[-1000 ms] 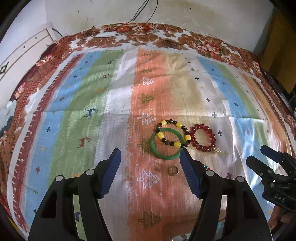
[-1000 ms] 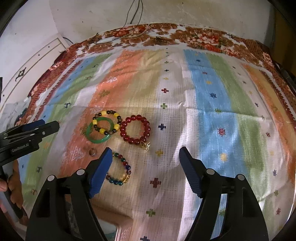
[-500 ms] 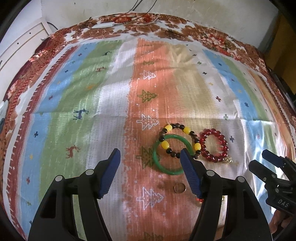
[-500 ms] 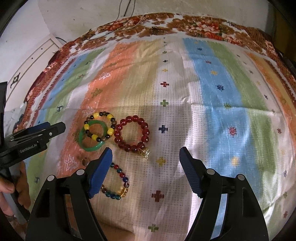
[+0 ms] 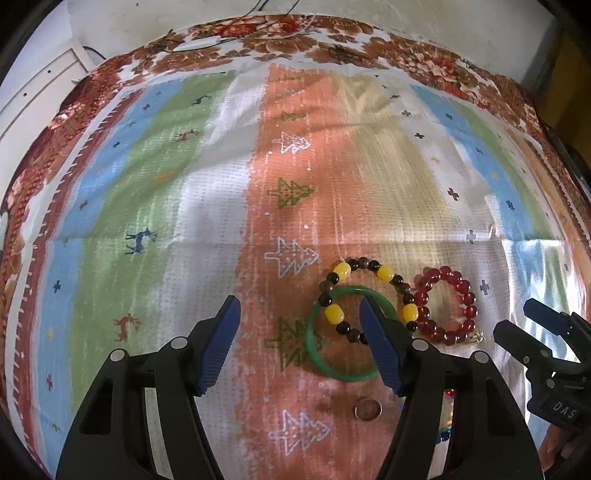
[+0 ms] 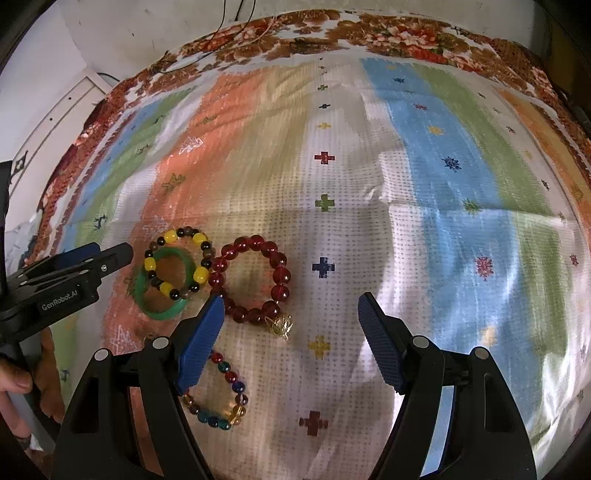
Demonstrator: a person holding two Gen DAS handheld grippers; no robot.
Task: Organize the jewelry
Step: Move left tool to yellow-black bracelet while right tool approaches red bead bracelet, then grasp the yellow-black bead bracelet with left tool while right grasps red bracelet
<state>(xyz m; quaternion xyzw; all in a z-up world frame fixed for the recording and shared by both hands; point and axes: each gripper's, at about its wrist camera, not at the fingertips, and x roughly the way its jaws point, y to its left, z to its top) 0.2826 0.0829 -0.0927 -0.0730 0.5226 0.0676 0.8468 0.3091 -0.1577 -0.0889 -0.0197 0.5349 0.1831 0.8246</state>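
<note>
A green bangle (image 5: 317,354) lies on the striped cloth with a yellow-and-black bead bracelet (image 5: 384,274) overlapping it; they also show in the right wrist view, the bangle (image 6: 162,312) and the bead bracelet (image 6: 201,275). A red bead bracelet (image 6: 275,291) with a gold charm lies beside them (image 5: 461,295). A multicoloured bead bracelet (image 6: 229,402) lies nearer. A small ring (image 5: 367,408) lies below the bangle. My left gripper (image 5: 300,314) is open, its right finger over the bangle. My right gripper (image 6: 291,302) is open and empty, above the red bracelet.
The striped cloth (image 6: 424,147) covers a bed with a floral border (image 5: 332,44). Cables (image 5: 258,29) lie at the far edge by the wall. A white panel (image 5: 33,92) stands at the left. A hand (image 6: 14,384) holds the left gripper's handle.
Both grippers have moved forward and lower towards the jewelry, which now looks larger and nearer. The left gripper's right finger now overlaps the green bangle. Both stay open.
</note>
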